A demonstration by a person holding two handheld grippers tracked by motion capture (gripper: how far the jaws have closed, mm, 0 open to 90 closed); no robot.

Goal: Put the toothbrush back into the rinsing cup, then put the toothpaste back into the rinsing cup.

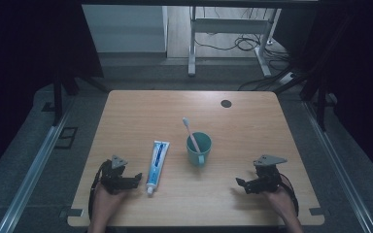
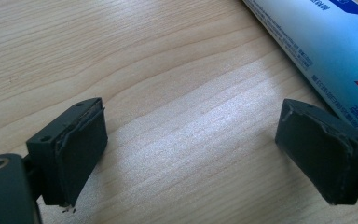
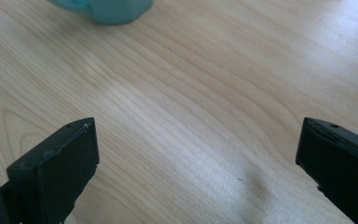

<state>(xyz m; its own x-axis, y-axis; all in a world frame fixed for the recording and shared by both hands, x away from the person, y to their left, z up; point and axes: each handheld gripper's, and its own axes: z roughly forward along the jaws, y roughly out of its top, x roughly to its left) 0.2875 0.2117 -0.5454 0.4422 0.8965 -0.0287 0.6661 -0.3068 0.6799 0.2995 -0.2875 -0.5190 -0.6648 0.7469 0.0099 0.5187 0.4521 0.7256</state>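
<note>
A white and blue toothpaste tube [image 1: 157,163] lies on the wooden table [image 1: 247,131], cap toward me. Right of it stands a teal mug [image 1: 198,148] holding a pink toothbrush [image 1: 190,132] that leans up and back. My left gripper [image 1: 135,178] rests low at the front left, just left of the tube's cap end, jaws wide open with only bare wood between them; the left gripper view has the tube [image 2: 326,51] at its upper right, beside my right jaw. My right gripper [image 1: 240,183] sits at the front right, open, nothing between its jaws, the mug [image 3: 109,8] ahead of it.
A small dark round disc [image 1: 226,103] is set in the table near its back edge. Metal rails run along the floor on both sides. Desk legs and cables stand beyond the far edge.
</note>
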